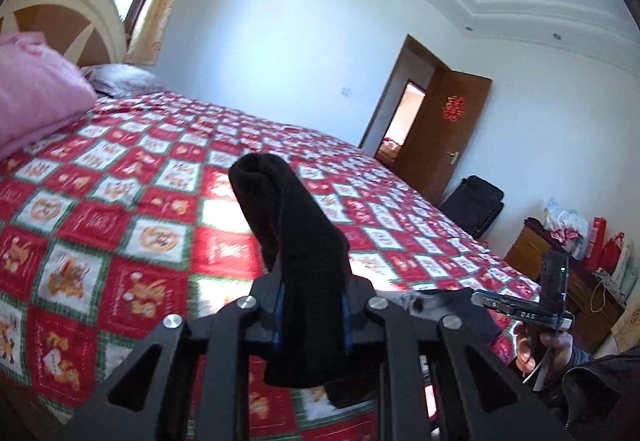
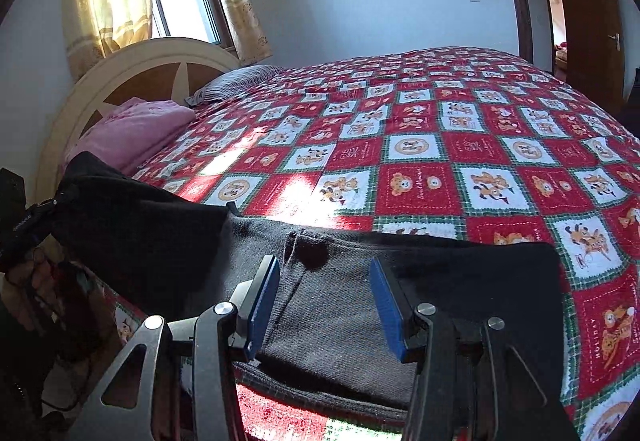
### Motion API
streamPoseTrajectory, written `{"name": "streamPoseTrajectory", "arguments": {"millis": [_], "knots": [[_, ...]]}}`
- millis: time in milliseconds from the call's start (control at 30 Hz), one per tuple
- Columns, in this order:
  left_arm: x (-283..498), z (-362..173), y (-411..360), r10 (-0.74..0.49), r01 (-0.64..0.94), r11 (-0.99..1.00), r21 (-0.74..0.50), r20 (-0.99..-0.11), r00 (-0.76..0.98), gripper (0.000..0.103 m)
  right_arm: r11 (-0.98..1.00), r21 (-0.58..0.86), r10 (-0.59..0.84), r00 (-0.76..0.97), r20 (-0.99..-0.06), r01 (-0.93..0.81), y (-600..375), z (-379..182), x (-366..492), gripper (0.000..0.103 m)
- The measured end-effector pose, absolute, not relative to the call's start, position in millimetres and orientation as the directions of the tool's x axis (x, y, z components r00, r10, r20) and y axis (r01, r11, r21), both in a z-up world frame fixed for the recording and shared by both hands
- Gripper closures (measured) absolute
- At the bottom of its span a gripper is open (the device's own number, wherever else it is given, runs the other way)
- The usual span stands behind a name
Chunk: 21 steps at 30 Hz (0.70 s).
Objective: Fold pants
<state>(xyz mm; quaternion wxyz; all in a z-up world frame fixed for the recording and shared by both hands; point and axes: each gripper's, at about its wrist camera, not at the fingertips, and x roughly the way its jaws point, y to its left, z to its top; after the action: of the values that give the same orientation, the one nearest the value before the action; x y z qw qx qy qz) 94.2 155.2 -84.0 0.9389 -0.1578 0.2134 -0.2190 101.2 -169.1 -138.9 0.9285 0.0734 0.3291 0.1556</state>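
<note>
The black pants [image 2: 332, 305] lie at the near edge of the bed, on the red checked bedspread [image 2: 440, 145]. My left gripper [image 1: 312, 305] is shut on a bunched fold of the pants [image 1: 292, 233] and holds it raised above the bed. That fold also shows in the right wrist view [image 2: 136, 217], at the left, beside the left gripper [image 2: 24, 229]. My right gripper [image 2: 324, 305] is open, its blue pads [image 2: 386, 305] either side of the flat pants near a seam. The right gripper also shows in the left wrist view [image 1: 536, 305], at the right.
A pink folded quilt [image 2: 132, 129] and a striped pillow [image 2: 236, 81] lie by the headboard [image 2: 132, 69]. An open brown door [image 1: 444, 129], a black suitcase [image 1: 476, 201] and a wooden cabinet with bags [image 1: 560, 253] stand beyond the bed.
</note>
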Motion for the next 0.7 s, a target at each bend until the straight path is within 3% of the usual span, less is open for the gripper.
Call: {"name": "streamPoseTrajectory", "arguments": {"millis": [400,700], "knots": [[108.8,-60.0,71.8,-0.602,0.499,0.793,-0.349,-0.322,0.731,0.082,0.964,0.23,0.245,0.767,-0.593,-0.131,-229.9,-134.1,84.3,0.052],[123.9,-58.6,-13.1,-0.664,0.59,0.746,-0.307,-0.406,0.628,0.082,0.962,0.274,0.183,0.779,-0.6,-0.015,-280.8,-137.8,78.1,0.051]]}}
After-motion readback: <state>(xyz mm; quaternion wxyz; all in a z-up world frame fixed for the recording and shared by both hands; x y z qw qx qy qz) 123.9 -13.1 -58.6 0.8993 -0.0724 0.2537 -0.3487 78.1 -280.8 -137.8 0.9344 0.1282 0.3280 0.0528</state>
